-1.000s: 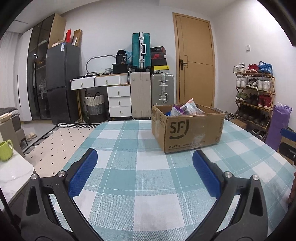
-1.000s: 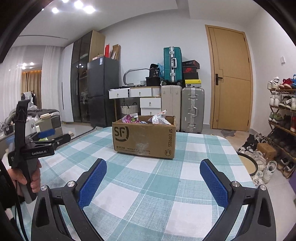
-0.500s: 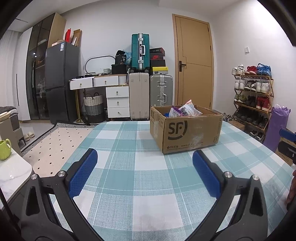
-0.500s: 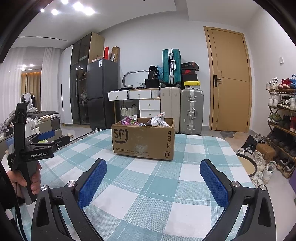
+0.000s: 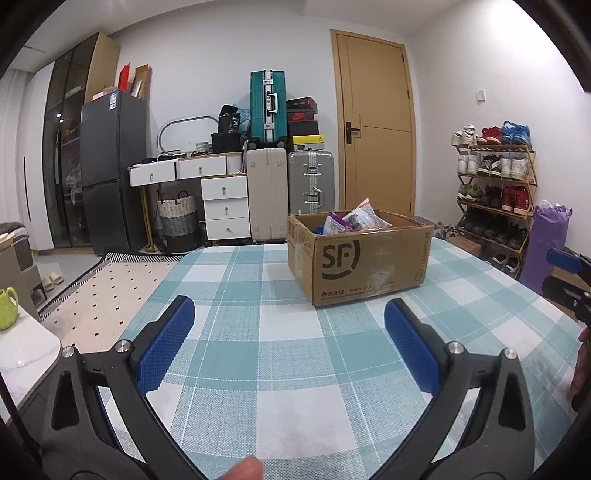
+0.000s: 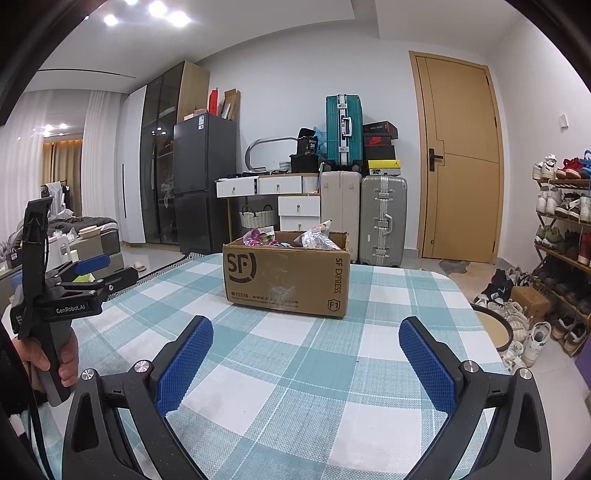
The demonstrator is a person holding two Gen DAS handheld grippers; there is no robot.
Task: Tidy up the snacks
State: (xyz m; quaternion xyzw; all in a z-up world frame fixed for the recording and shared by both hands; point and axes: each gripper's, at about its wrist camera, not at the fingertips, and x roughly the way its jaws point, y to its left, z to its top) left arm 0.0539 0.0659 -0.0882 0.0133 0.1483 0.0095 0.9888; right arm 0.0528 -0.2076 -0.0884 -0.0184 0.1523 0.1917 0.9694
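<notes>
Even, fairly bright indoor light; recessed ceiling spots [image 6: 157, 11] burn out to white glare in the right wrist view. Shadows are soft, with a faint one beside the cardboard box [image 5: 360, 254] on the worktop [image 5: 295, 354]. Strong fisheye bending curves the door [image 6: 460, 162]; black vignette fills the corners; focus stays sharp throughout

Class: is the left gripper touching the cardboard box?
Apart. The left wrist view shows checked tablecloth between the open left gripper and the box.
</notes>
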